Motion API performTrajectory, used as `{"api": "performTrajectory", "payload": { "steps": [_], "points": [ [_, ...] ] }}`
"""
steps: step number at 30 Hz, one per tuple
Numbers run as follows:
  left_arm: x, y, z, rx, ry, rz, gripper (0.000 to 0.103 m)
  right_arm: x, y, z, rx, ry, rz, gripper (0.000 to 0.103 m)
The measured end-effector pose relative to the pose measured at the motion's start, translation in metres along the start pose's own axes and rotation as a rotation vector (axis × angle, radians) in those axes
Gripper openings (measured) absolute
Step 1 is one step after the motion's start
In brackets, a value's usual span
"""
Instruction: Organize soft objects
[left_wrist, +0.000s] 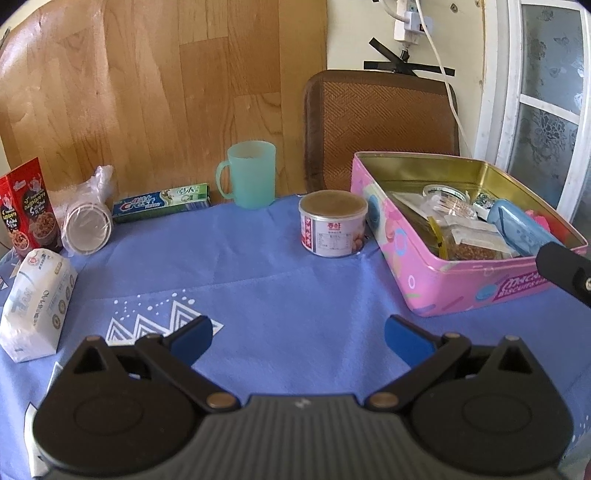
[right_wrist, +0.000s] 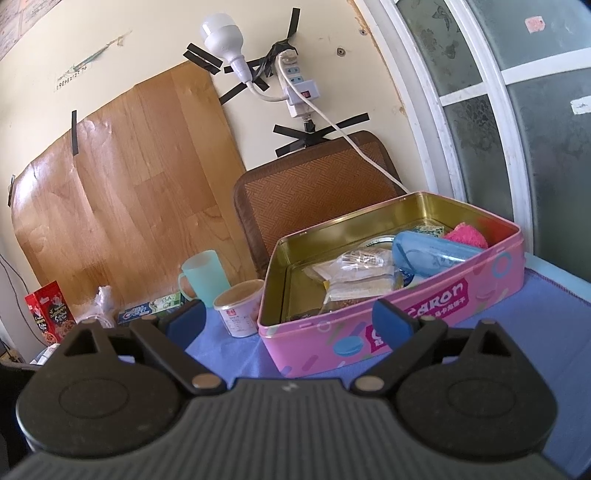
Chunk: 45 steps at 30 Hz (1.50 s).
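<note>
The left gripper (left_wrist: 297, 338) hangs over the blue tablecloth (left_wrist: 280, 295) with its blue-padded jaws spread wide and nothing between them. The soft tissue pack (left_wrist: 37, 302), white with small print too blurred to read, lies at the near left edge of the table, well to the left of that gripper. The right gripper (right_wrist: 290, 321) is likewise wide open and empty, just in front of the near wall of the pink tin (right_wrist: 406, 325). The tin sits open at the right; inside lie a blue case (right_wrist: 432, 254), clear packets (right_wrist: 354, 280) and a pink fluffy cloth (right_wrist: 467, 236) in the far right corner.

The tin's side reads "…CARON" in white letters on a dark pink band. The toothpaste box (left_wrist: 162, 203), at the far left, carries the name "Crest". A small can (left_wrist: 332, 229) with a red and white label in Korean script stands just left of the tin. A red cereal box (left_wrist: 29, 210) shows unreadable script. A green mug (left_wrist: 249, 175) stands behind the toothpaste.
</note>
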<state>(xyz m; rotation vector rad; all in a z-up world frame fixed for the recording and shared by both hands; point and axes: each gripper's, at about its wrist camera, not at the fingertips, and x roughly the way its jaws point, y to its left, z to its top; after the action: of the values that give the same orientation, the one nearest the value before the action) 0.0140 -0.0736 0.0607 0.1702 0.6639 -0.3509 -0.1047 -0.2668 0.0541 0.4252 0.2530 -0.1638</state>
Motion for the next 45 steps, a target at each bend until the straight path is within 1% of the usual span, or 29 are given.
{"api": "performTrajectory", "payload": {
  "steps": [6,25,41,45],
  "points": [
    [0.001,0.0,-0.002,-0.001,0.01,-0.006,0.103,0.001,0.0,-0.001,-0.003,0.007,0.003,0.098],
    [0.004,-0.001,-0.003,0.002,0.026,-0.019,0.103,0.001,0.0,0.0,-0.006,-0.008,0.002,0.098],
    [0.005,0.012,-0.007,-0.035,0.031,-0.029,0.103,0.004,0.009,-0.002,-0.029,0.004,0.015,0.098],
    [0.008,0.012,-0.008,-0.033,0.04,-0.03,0.103,0.003,0.011,-0.003,-0.046,-0.015,0.01,0.098]
  ]
}}
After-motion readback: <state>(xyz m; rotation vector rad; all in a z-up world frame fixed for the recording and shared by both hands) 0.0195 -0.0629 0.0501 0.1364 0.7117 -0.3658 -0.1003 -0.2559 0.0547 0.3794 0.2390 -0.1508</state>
